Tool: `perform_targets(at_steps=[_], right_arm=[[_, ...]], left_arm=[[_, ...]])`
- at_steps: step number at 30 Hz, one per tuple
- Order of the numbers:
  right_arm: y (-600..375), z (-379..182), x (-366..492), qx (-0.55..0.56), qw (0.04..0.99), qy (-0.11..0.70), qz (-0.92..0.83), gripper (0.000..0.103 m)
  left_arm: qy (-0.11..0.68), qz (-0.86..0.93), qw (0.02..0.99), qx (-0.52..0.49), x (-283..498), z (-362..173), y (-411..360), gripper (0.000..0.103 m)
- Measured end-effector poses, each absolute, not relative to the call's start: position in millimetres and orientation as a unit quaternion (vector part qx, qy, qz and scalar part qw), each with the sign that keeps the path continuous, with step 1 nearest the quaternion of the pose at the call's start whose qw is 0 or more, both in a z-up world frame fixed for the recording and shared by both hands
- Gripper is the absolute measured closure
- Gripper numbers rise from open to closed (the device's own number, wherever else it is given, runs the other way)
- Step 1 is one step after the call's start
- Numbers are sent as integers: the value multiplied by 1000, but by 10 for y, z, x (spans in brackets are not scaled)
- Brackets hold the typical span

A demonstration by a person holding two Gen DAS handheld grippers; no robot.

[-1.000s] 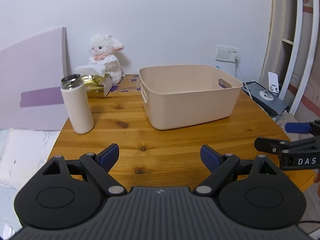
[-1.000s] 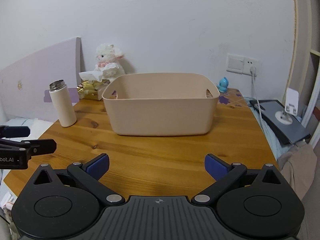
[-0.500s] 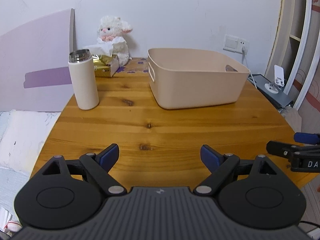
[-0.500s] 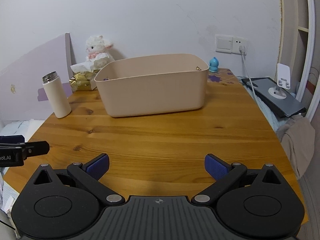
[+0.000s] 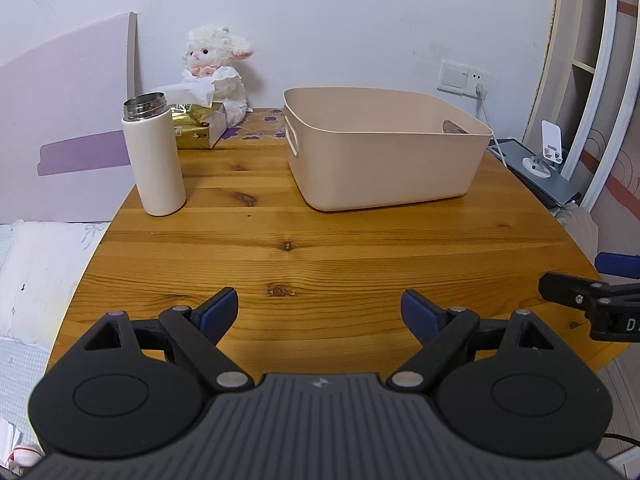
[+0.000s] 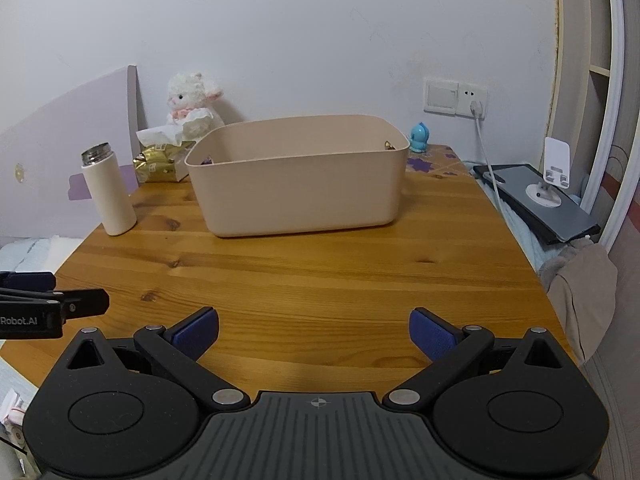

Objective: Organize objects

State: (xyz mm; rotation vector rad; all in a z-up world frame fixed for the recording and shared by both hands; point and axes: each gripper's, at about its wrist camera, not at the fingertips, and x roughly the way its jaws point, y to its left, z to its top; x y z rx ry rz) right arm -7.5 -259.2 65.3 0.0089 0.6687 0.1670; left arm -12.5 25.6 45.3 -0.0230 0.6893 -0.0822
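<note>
Both grippers have pulled back from the desk (image 5: 360, 248) over the last sec: bin and flask sat closer and bigger in the earlier views, now more bare wood shows between them and the fingertips. Nothing on the desk itself has shifted.

Left gripper (image 5: 318, 308): jaws spread wide, nothing between them, over the near edge. Right gripper (image 6: 314, 330): same, wide apart and empty, also at the near edge.

Task things: beige bin (image 5: 384, 148) sits twd the far side, right of centre. Inside can't be read; only a bit of something dark shows at its far right corner. White flask (image 5: 154, 156) stands upright nr the left edge, lid off or steel-topped, can't tell which. Gold tissue box (image 5: 196, 128) and plush lamb (image 5: 214, 72) at the far left corner, box just in front of lamb. Small blue figure (image 6: 419, 137) at the far edge, right of the bin.

Meaning: w/ both hands empty and retreating, this fits either a pause before a reach for the flask or a finish w/ items already binned; pics don't settle it
</note>
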Motion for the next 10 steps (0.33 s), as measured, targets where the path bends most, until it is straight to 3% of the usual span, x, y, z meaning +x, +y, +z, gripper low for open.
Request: perform_targets(at_steps=[10], right_arm=[[-2611, 553, 23, 8, 936, 343, 81, 0]], left_arm=[[336, -33, 941, -11, -80, 461, 242, 9]])
